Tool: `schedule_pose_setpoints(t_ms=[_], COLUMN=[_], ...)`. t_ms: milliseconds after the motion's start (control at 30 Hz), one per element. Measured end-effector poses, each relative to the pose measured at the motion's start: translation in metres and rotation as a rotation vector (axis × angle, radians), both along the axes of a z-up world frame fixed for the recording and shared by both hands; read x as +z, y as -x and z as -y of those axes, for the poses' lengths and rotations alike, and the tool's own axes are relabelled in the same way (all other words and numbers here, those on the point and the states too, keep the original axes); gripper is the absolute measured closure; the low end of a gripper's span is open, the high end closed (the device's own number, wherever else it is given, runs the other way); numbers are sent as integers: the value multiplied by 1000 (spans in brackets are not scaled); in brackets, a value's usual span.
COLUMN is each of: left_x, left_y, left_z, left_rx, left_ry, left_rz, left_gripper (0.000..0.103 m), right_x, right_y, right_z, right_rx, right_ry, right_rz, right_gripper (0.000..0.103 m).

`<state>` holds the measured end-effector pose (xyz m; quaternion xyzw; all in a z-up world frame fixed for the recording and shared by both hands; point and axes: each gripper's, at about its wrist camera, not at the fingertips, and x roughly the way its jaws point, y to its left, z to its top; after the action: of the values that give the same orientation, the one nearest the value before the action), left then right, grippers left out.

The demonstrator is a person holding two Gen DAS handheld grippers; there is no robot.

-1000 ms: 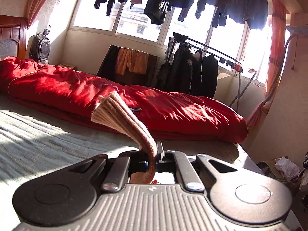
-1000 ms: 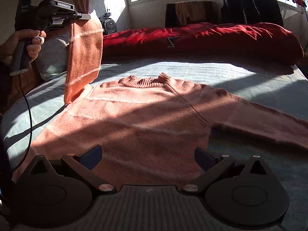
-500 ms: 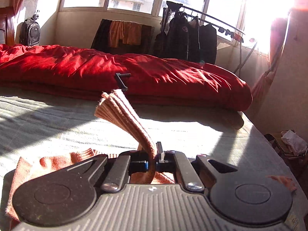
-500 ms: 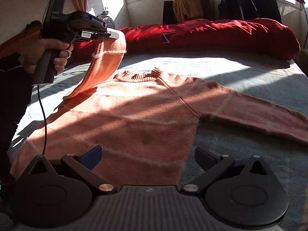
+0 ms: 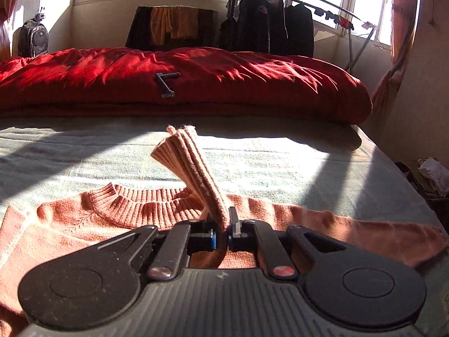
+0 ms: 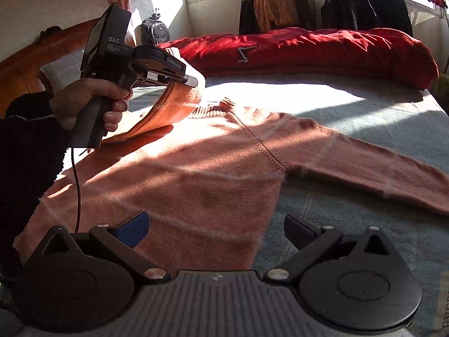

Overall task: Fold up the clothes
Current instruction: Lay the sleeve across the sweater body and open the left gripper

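Observation:
A salmon-pink knitted sweater point(image 6: 213, 168) lies flat on the bed, neck toward the red duvet, one sleeve point(image 6: 364, 163) stretched out to the right. My left gripper point(image 5: 226, 230) is shut on the ribbed cuff point(image 5: 190, 165) of the other sleeve, which sticks up past the jaws above the collar point(image 5: 146, 205). In the right wrist view that left gripper point(image 6: 193, 80) hangs low over the sweater's left shoulder, the sleeve point(image 6: 168, 112) curving down from it. My right gripper point(image 6: 216, 229) stands open above the sweater's lower hem, nothing between its fingers.
A rolled red duvet point(image 5: 224, 78) lies across the far side of the bed, a small dark metal piece point(image 5: 167, 82) on it. Grey-green bedsheet point(image 5: 280, 163) surrounds the sweater. Wooden headboard point(image 6: 28, 64) at left; clothes rack point(image 5: 269, 25) by the windows.
My left gripper has come down and toward the sweater's middle, carrying the sleeve from high up to low over the shoulder and collar. The right gripper has stayed put.

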<state>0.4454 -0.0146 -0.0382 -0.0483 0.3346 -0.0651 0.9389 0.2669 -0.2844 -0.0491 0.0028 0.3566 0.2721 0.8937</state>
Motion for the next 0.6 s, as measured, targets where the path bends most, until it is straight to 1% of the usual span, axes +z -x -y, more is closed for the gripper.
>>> schedule_pose_setpoints(t_ms=[233,300,367,433,500,567,600], left_x=[-20,-22,-22,-19,-15,-11,-9], left_y=[-8,-8,-8,-6,-2,1,2], left_z=[17,24,31,40,49,55,58], left_rx=[-25,-41,-66,-91,-121,-156,-173], left_ry=[-40,-61,-85,-112,-135,-127,-119], left_rz=[-56,-71,-75,-63,-45,-31,-27], left_gripper=[96,93,83,76,72,67,67], right_x=[-1,-1,-1,-2,-3,-4,-3], right_y=[-1,-2,-3,-3,-2,-3,-4], right_z=[9,12,13,14,14,15,15], right_rx=[-25,-34,-43,-44,-45,-49,-54], right_ry=[-4,-12,-21,-26,-27,-26,-27], right_rz=[-11,-12,-14,-17,-19,-21,-24], right_gripper=[0,0,0,0,0,0,0])
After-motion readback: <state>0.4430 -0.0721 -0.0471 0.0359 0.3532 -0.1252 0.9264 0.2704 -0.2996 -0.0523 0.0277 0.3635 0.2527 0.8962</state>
